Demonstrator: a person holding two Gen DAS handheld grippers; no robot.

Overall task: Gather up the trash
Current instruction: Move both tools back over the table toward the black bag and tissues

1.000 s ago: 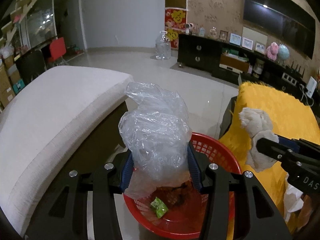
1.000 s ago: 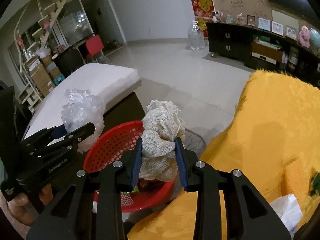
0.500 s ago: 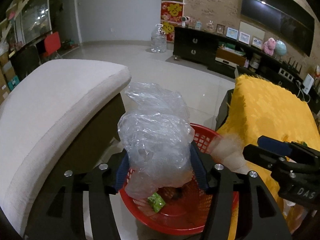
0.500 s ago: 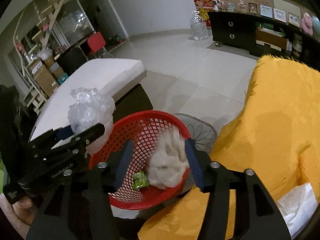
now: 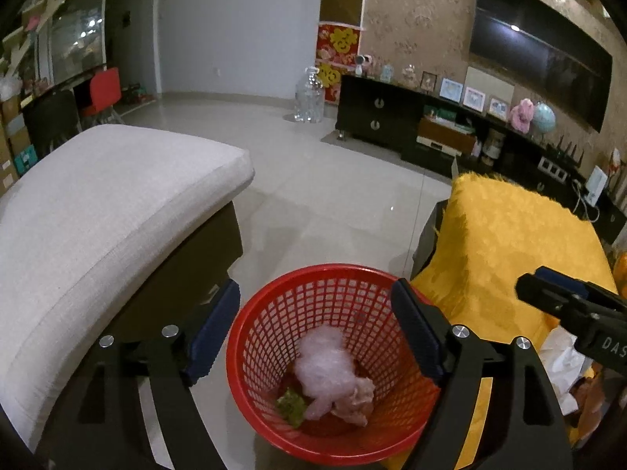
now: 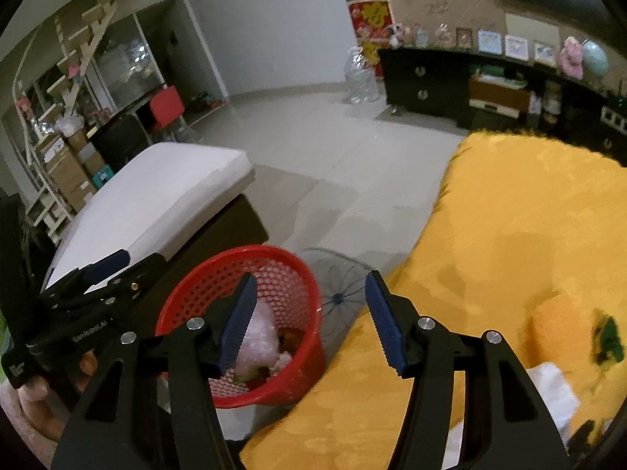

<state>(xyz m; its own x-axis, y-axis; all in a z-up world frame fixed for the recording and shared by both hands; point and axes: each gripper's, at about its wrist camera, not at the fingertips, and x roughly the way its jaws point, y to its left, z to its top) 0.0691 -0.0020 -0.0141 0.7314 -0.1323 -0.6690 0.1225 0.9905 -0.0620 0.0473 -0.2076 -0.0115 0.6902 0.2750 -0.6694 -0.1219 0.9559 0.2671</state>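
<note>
A red mesh basket [image 5: 274, 313] stands on the floor between a white cushion and a yellow blanket; it also shows in the right wrist view [image 6: 188, 293]. Inside lie a clear plastic bag [image 5: 323, 360], a crumpled cloth wad [image 5: 358, 399] and a green wrapper [image 5: 290, 407]. My left gripper [image 5: 315, 325] is open and empty right above the basket. My right gripper [image 6: 311, 321] is open and empty over the basket's right rim. The bag shows blurred in the right wrist view [image 6: 256, 338].
A white cushioned seat [image 5: 98, 203] lies left of the basket. A yellow blanket [image 5: 517, 243] covers furniture on the right, with white tissue [image 6: 552, 391] and a green scrap [image 6: 609, 342] on it. A dark TV cabinet [image 5: 392, 117] stands at the far wall across the tiled floor.
The right gripper opened and dropped the cloth wad into the basket. Then the left gripper opened and the plastic bag fell into the basket. Both jaws now stand wide.
</note>
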